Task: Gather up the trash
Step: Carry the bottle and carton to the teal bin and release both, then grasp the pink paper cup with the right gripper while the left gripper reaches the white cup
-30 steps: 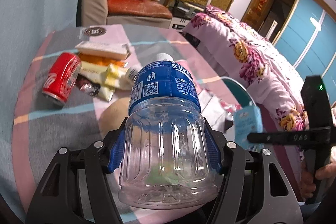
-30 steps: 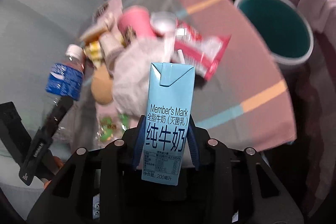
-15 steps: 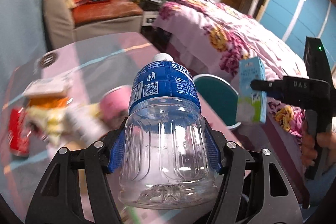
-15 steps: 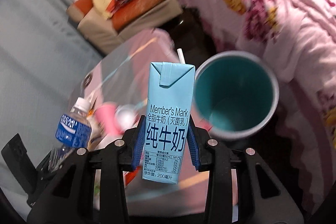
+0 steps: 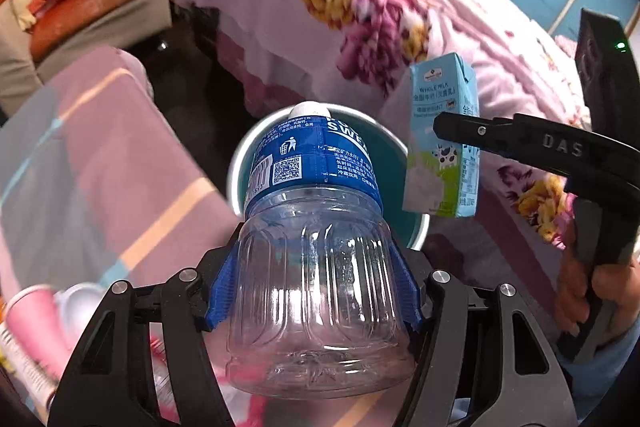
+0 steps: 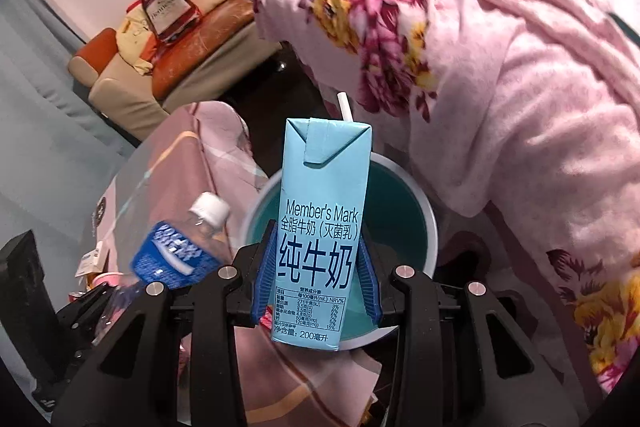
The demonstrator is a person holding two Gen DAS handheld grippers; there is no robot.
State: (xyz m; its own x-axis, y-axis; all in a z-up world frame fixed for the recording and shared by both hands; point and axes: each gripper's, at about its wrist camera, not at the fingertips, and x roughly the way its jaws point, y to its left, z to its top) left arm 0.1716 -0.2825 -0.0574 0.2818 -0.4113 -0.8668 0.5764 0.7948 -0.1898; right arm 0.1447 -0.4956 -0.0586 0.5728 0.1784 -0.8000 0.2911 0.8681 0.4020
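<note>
1. Left gripper clamped the bottle; right gripper clamped the carton.
2. Both items hung over the bin, beside the table's edge.
3. Step judged: disposal. Next: release each above the bin opening.

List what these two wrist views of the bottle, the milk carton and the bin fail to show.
- Bin bottom: both views, blocked by the milk carton and bottle.
- Litter on the table: left wrist view, cut off at the lower left edge behind the left hand-held gripper.
- Carton's small print: right wrist view, too small.
</note>
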